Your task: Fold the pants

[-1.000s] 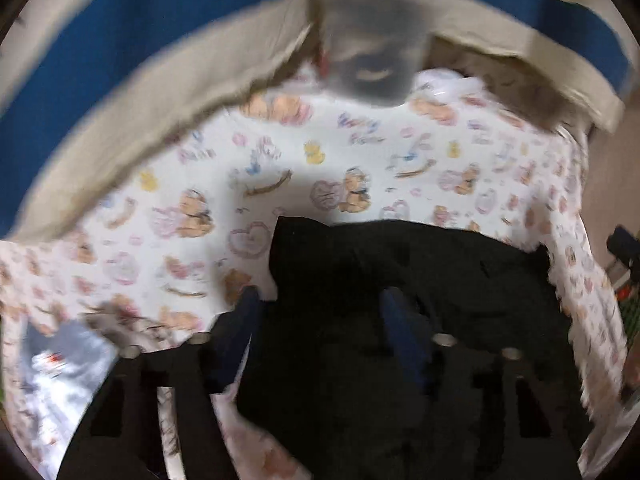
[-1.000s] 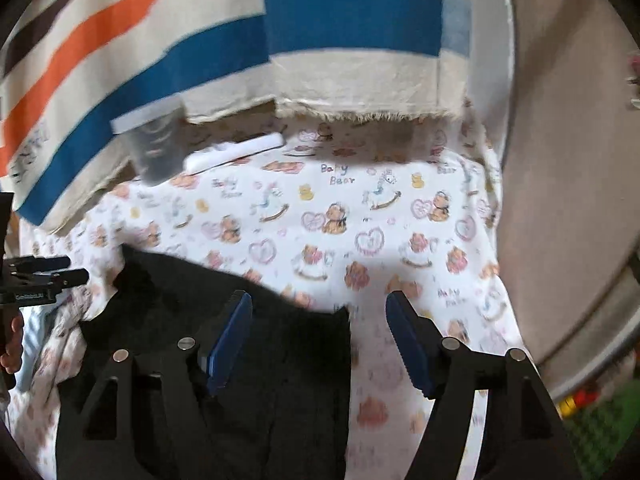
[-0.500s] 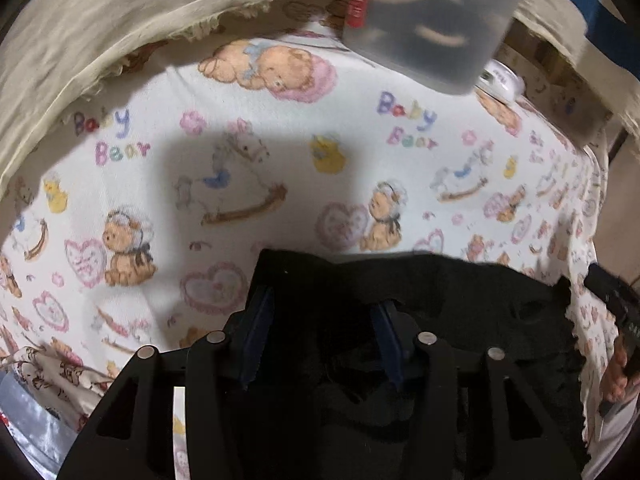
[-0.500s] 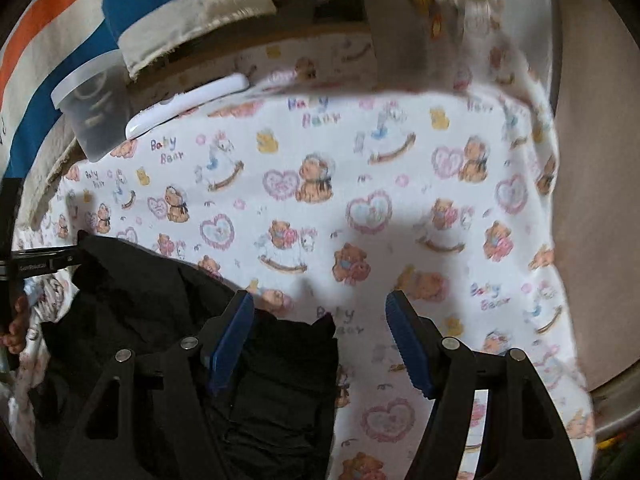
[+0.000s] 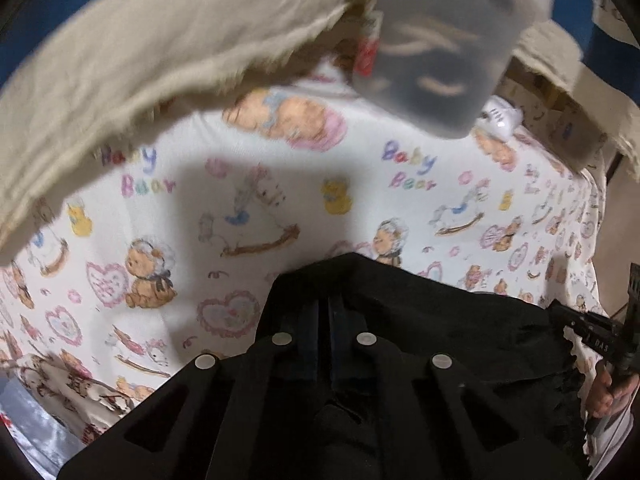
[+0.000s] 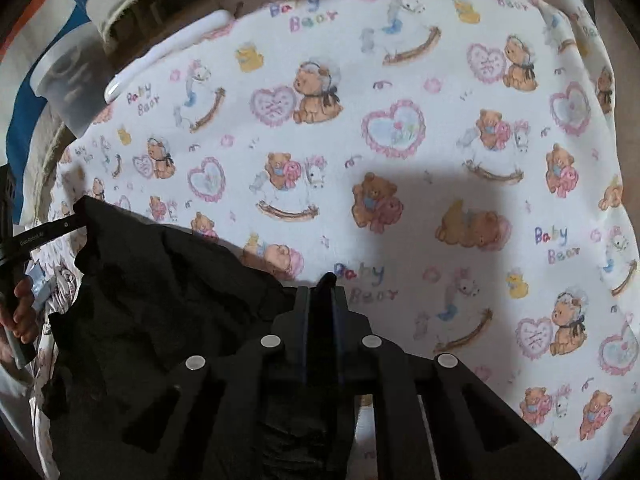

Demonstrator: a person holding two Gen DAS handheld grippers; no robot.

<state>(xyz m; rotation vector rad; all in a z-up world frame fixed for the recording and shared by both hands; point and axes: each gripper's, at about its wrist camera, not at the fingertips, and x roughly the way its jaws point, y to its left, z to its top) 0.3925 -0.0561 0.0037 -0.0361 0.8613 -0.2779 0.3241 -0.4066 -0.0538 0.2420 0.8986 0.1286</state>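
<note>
We see the pants (image 6: 160, 304), black and rumpled, lying on the near part of the printed sheet (image 6: 440, 152) that covers the surface. Their folds are hard to read, since the dark cloth swallows seams and edges, and the lower part is cut off behind the gripper frames in both views.

The left hand-held gripper (image 5: 324, 312) has its jaws pinched together on a top corner of the pants; the blue pads are nearly lost among the black fabric. The right hand-held gripper (image 6: 322, 300) is likewise clamped on the pants' other corner, a small peak of cloth poking up between the pads.

At the left edge of the right wrist view a hand (image 6: 22, 312) grips a dark handle, mostly cropped. Beyond the pants, at the sheet's far edge, stands a translucent tub (image 5: 440, 48), blurred, its contents unclear. Just beside it lies a white object (image 6: 168, 44) we cannot identify. Behind hangs a striped cloth (image 5: 140, 52).
</note>
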